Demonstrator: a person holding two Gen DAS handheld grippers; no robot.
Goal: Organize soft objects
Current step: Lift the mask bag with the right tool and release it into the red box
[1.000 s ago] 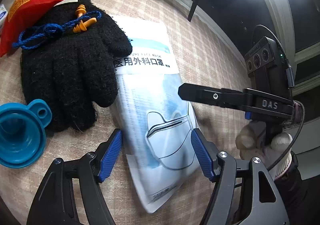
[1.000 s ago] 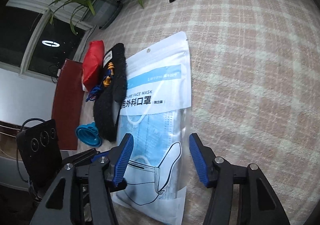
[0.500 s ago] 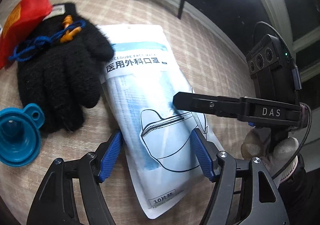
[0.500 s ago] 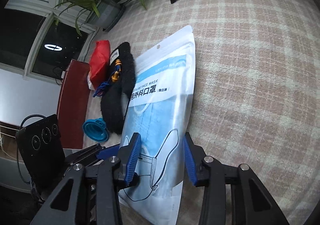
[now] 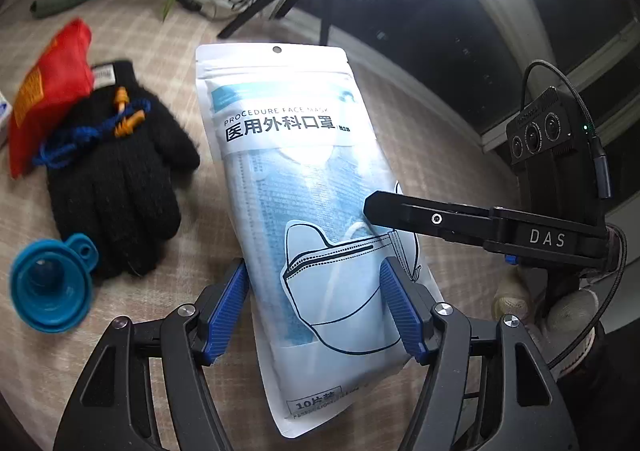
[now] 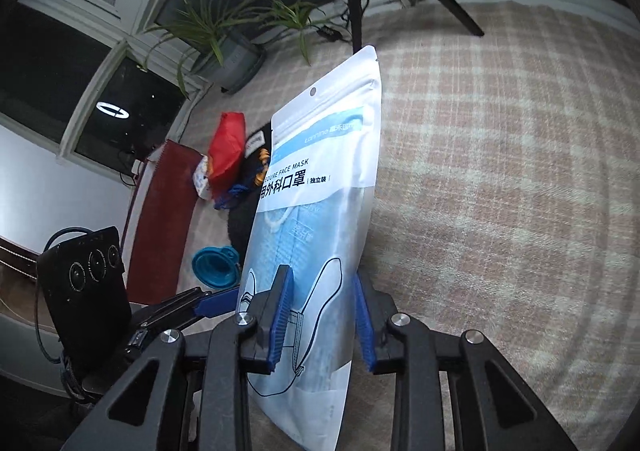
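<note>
Right gripper (image 6: 320, 317) jaws pinch the mask pack (image 5: 304, 211) near its lower end, lifting it off the worktop (image 6: 500, 171) for re-siting; left gripper (image 5: 314, 305) jaws spread astride it; glove (image 5: 116, 187) at 9 o'clock.

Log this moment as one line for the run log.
right tool: shut on face mask pack, pack tilted up off tablecloth | left tool: open, straddling pack's lower part | black glove: untouched
</note>
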